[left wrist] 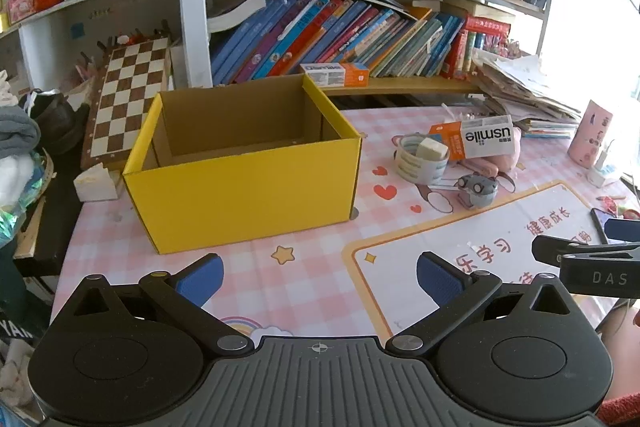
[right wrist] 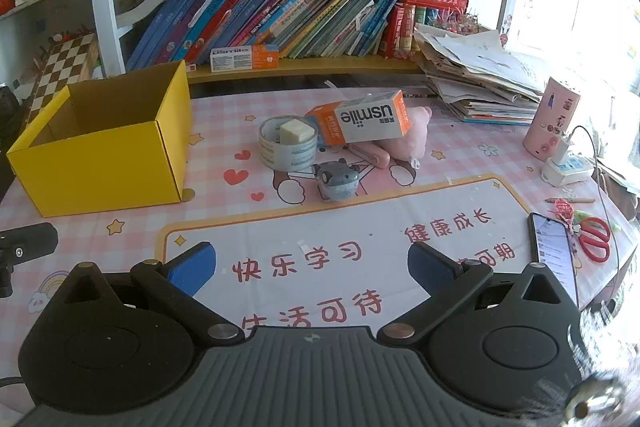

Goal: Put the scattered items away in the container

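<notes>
An open yellow cardboard box (left wrist: 244,183) (right wrist: 100,163) stands empty on the pink checked table mat. To its right lies a cluster: a roll of clear tape (left wrist: 420,163) (right wrist: 286,147) with a pale eraser block (left wrist: 432,148) (right wrist: 295,131) resting on it, an orange-and-white usmile carton (left wrist: 478,139) (right wrist: 364,121), a pink plush toy (right wrist: 412,135), a pink pen-like item (right wrist: 370,154) and a small grey-blue toy (left wrist: 478,189) (right wrist: 336,181). My left gripper (left wrist: 318,277) hovers open in front of the box. My right gripper (right wrist: 312,267) hovers open over the mat's white panel, short of the cluster.
A bookshelf full of leaning books (right wrist: 280,19) backs the table, with a second usmile carton (right wrist: 244,58) on its low shelf. A paper stack (right wrist: 480,79), pink cylinder (right wrist: 552,119), charger (right wrist: 566,167), phone (right wrist: 554,255) and red scissors (right wrist: 596,237) crowd the right. A chessboard (left wrist: 128,99) leans left.
</notes>
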A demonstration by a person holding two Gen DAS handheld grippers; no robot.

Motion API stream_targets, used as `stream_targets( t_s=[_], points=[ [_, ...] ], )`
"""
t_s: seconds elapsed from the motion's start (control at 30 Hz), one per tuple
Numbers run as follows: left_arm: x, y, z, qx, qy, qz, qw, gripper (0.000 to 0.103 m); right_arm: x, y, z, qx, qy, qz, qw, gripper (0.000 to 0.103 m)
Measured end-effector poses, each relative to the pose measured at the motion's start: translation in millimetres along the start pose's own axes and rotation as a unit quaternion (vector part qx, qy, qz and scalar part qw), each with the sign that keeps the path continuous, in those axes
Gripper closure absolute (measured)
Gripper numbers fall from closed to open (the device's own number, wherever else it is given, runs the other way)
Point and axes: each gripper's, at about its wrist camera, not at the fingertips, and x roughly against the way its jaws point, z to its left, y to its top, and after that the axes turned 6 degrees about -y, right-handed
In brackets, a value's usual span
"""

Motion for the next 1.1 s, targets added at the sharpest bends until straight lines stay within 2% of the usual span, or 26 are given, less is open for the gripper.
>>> stream_targets(
  t_s=[0.17,0.77,0.9,1.1],
  points=[
    [3,5,3,0.001,0.001,0.003,1.0000,0.000,-1,-1,3,0.001,0.001,-0.001,1.000,0.000],
    [-9,-12,-2,-0.001,0.002,-0.005,1.0000,0.000,-6,3,4,0.003,0.000,0.003,1.000,0.000],
    [-5,2,4,0.002,-0.002,0.004,1.0000,0.000,-5,4,7,0.003,-0.001,0.003,1.000,0.000],
    [-4,1,4,0.005,0.001,0.003,1.0000,0.000,-4,4,6,0.004,0.001,0.004,1.000,0.000]
  ],
)
